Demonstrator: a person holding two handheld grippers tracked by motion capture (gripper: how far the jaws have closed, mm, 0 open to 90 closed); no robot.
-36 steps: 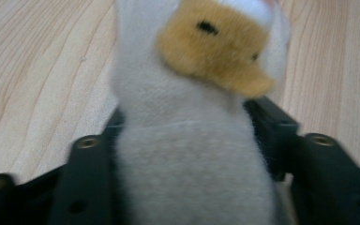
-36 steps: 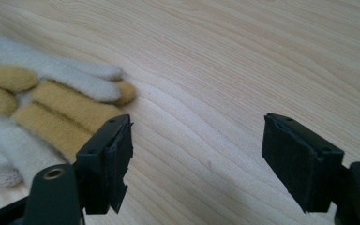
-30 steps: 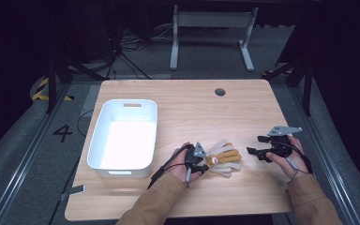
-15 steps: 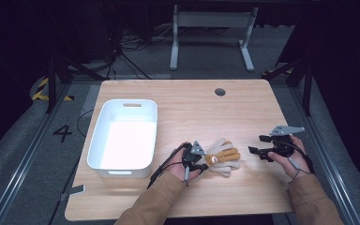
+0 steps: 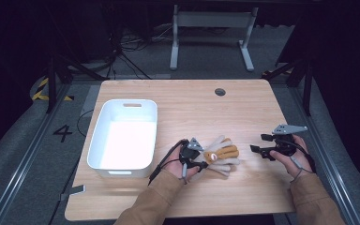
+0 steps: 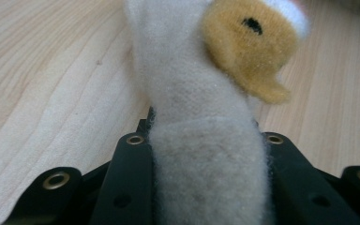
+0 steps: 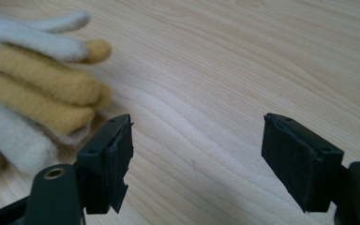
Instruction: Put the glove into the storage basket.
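The left gripper [image 5: 201, 158] has clamped the gloves [image 5: 221, 156]; lifting them into the white bin [image 5: 122, 171] (far left) remains. The right gripper [image 5: 258, 150] waits wide open, empty.

Tan sleeves [image 5: 150, 201] cover both forearms, each hand carrying a black gripper: left gripper [image 5: 198, 157] brass-riveted, right gripper [image 5: 258, 151] topped by a grey triangular plate.

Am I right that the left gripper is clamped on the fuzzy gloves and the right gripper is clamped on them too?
Only half right. The left gripper is shut on the gloves, but the right gripper holds nothing: the right gripper view shows its jaws wide apart over bare table, with the gloves lying off to one side.
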